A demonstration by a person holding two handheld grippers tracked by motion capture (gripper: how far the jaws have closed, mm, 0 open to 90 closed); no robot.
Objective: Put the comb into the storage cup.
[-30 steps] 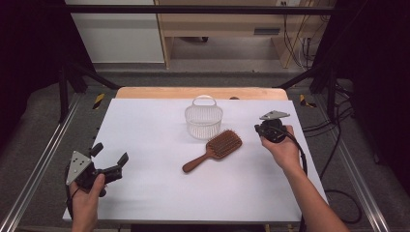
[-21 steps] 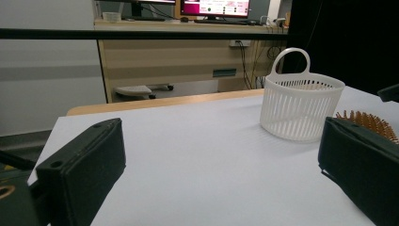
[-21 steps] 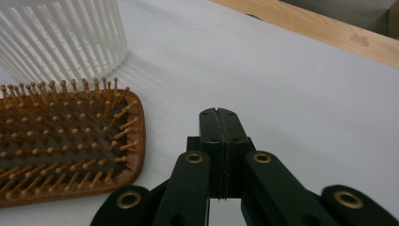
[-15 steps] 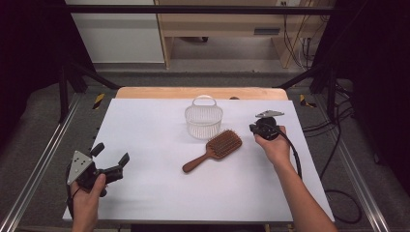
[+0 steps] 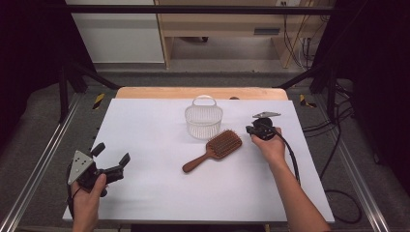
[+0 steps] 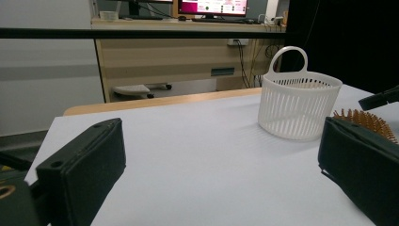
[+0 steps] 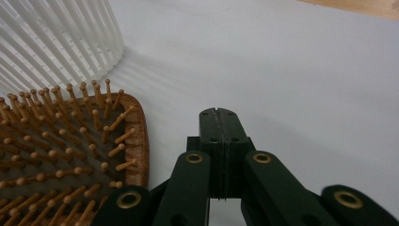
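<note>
A wooden paddle hairbrush (image 5: 215,149) lies bristles up in the middle of the white table (image 5: 145,125), its handle pointing toward the near left. A white slatted basket (image 5: 203,118) with a loop handle stands just behind it. My right gripper (image 5: 250,129) is shut with nothing between its jaws, its tip (image 7: 219,117) low over the table beside the brush head (image 7: 61,141). My left gripper (image 5: 112,159) stays at the near left, jaws open and empty, looking toward the basket (image 6: 299,106) and the brush (image 6: 364,121).
A wooden strip (image 5: 198,93) runs along the table's far edge. Metal rails (image 5: 41,159) flank both sides. Beyond the table stand a wooden desk (image 6: 188,52) and monitors. A black cable (image 5: 290,154) trails from the right gripper along the forearm.
My right gripper has moved left and down toward the brush head. The left gripper, brush and basket have kept still.
</note>
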